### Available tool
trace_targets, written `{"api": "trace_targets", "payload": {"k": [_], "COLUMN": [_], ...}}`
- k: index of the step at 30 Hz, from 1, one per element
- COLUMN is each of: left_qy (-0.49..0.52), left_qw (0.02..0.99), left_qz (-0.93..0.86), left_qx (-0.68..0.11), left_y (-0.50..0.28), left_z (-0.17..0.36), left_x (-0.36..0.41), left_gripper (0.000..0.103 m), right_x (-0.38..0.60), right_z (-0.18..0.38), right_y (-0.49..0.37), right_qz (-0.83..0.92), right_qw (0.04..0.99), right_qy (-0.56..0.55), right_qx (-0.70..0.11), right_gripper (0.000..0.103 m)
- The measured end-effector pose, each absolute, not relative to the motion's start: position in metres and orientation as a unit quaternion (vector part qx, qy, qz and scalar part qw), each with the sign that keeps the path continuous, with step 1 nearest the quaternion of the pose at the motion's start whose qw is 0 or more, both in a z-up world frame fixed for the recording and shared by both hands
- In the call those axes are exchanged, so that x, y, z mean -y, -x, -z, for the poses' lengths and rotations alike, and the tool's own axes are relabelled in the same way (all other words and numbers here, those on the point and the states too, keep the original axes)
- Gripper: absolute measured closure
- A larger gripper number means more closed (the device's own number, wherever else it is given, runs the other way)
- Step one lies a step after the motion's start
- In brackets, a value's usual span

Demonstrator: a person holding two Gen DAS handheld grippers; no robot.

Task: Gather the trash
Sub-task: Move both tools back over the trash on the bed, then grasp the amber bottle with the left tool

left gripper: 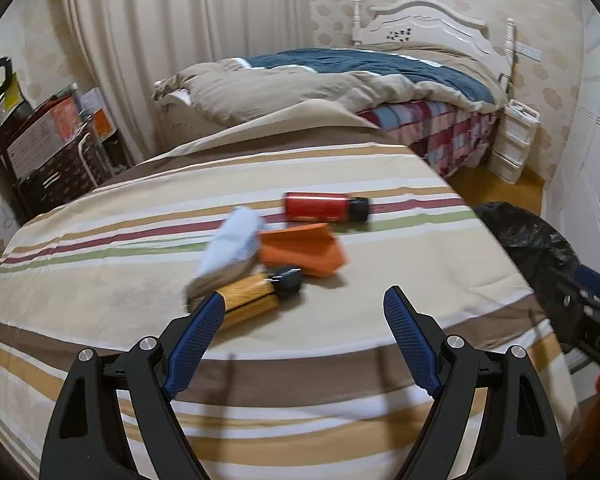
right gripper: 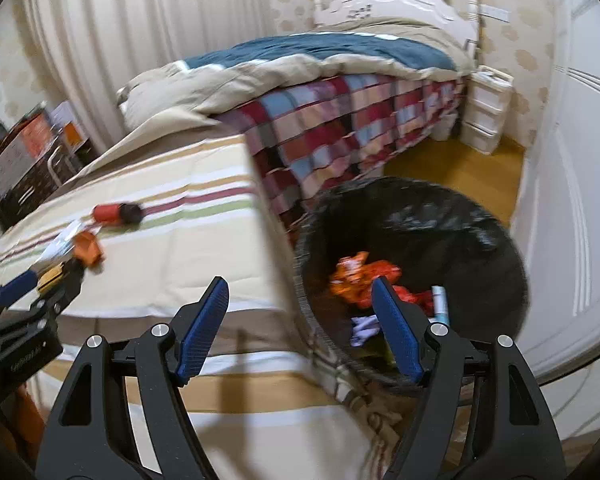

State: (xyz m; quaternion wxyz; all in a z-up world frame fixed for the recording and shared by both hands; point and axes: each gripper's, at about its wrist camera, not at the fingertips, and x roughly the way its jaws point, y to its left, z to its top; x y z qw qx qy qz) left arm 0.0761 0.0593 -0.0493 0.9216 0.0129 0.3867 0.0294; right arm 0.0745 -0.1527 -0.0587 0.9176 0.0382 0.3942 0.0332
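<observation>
Hovering over the striped cloth (left gripper: 340,320), the left gripper (left gripper: 304,300) gapes empty near a yellow bottle (left gripper: 252,294); the right gripper (right gripper: 300,288), likewise wide and empty, overhangs the bin (right gripper: 480,216).

left gripper (left gripper: 304,300): black frame | blue textured fingers (left gripper: 198,338) | silver screws; right gripper (right gripper: 300,290): same

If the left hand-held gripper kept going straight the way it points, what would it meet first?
Probably the striped bedspread just right of the yellow bottle; nothing lies between its open fingers, though depth is uncertain.
</observation>
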Motion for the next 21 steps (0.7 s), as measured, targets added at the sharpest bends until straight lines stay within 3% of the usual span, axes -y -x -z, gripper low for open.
{"api": "trace_targets", "payload": {"k": [21], "left_qy": [0.029], "left_qw": [0.899], "left_qz": [-0.040], "left_qx": [-0.435], "left_y": [-0.094], "left_z": [0.064], "left_x": [-0.101], "left_gripper": [0.022], "right_x": [0.113], "right_z": [0.065], "right_y": [-0.080], "right_qz": [-0.060], "right_qw": [0.908], "right_qy": [-0.013], "right_qx": [-0.414], "right_gripper": [0.030]}}
